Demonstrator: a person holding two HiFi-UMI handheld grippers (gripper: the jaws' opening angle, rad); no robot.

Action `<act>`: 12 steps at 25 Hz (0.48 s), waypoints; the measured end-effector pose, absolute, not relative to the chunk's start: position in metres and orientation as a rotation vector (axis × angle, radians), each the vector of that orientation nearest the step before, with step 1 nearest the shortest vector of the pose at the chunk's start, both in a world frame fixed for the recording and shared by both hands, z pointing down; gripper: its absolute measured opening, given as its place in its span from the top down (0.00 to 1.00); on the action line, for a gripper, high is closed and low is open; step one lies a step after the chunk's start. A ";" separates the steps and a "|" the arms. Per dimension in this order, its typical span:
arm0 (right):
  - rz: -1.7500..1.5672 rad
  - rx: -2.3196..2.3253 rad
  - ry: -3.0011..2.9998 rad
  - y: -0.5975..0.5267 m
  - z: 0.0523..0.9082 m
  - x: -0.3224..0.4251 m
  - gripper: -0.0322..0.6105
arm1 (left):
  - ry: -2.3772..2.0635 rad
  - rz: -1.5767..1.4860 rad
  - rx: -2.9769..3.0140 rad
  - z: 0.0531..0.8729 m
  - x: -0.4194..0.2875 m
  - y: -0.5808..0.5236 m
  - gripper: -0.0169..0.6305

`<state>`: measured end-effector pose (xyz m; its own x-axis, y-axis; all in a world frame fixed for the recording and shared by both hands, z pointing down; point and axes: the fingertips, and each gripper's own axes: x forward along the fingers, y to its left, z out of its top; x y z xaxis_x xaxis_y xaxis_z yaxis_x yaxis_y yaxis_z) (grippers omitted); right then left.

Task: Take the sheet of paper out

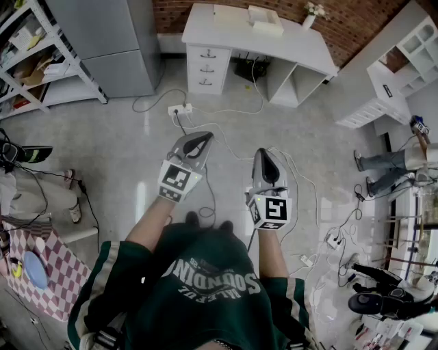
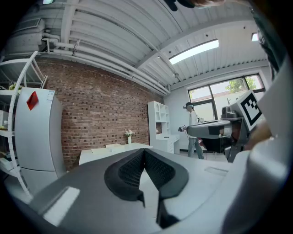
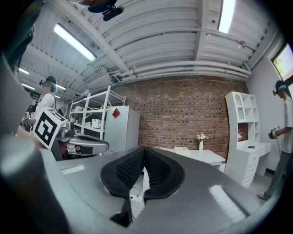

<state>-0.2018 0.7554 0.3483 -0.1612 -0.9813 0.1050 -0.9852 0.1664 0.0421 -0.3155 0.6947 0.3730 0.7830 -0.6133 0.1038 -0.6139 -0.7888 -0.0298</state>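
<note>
I stand on a grey floor some way short of a white desk. A flat pale sheet-like item and a low cream box lie on the desk; from here I cannot tell which one is paper. My left gripper and right gripper are held out side by side at waist height, roughly level, pointing toward the desk. In the left gripper view the left gripper has its black pads together with nothing between them. The right gripper looks the same in its own view.
A power strip and loose cables lie on the floor between me and the desk. A grey fridge and a metal rack stand at left, a white shelf unit and another person at right. A checkered table is at lower left.
</note>
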 end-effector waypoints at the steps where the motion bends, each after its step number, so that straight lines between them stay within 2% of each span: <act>1: 0.058 1.970 -2.319 0.756 0.348 -0.202 0.95 | -1.019 0.169 2.962 0.373 -0.316 0.695 0.96; 12: 0.053 1.979 -2.317 0.758 0.350 -0.209 0.95 | -0.986 0.172 2.971 0.377 -0.315 0.699 0.96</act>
<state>-0.2094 0.7584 0.3504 -0.1541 -0.9836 0.0935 -0.9869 0.1579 0.0342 -0.3152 0.6989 0.3770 0.7963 -0.5955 0.1063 -0.5962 -0.8023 -0.0282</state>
